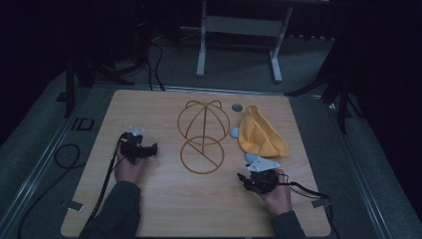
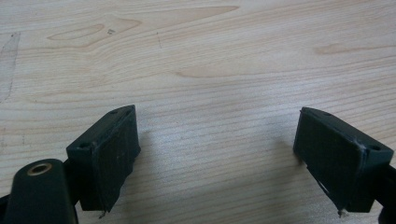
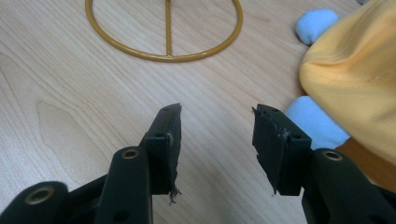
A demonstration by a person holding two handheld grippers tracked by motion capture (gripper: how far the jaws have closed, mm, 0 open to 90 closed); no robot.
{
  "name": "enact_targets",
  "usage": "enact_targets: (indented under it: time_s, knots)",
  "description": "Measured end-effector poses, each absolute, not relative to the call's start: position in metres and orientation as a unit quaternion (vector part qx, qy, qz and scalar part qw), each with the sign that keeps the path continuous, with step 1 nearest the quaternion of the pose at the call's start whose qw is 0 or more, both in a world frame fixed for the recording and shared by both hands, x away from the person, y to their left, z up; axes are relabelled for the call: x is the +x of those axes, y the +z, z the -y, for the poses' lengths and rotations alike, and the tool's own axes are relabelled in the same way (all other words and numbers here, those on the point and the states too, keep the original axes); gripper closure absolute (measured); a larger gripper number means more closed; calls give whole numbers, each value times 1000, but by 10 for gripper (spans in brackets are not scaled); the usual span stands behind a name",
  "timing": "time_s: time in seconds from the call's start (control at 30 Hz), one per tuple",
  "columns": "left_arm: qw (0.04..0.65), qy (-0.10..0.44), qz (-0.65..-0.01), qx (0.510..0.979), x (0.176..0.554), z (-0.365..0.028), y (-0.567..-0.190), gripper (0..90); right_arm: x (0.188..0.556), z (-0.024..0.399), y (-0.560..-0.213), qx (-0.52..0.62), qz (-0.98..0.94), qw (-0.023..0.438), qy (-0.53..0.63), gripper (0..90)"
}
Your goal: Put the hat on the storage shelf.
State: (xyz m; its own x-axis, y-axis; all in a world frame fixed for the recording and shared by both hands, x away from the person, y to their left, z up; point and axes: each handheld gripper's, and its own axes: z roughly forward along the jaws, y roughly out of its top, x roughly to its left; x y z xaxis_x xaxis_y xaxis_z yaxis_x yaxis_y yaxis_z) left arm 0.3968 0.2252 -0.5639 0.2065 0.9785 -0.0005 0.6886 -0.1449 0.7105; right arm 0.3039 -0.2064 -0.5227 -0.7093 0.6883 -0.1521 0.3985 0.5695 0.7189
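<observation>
Two grippers are held low over the wooden table (image 1: 164, 209), the left gripper (image 1: 151, 148) with its jaws spread wide above bare wood and the right gripper (image 1: 243, 179) with its jaws parted and nothing between them. A gold wire frame (image 1: 203, 135) is laid flat at the table's middle. An orange cloth (image 1: 260, 133) is heaped just right of it, with pale blue pieces (image 3: 316, 23) tucked against its edge.
</observation>
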Motion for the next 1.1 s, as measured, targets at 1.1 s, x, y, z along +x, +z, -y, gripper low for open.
enact_targets:
  time_s: [1.1]
  knots:
    - [299, 242, -582, 717, 397, -225, -564, 144, 354, 217, -511, 296, -887, 233, 268, 571]
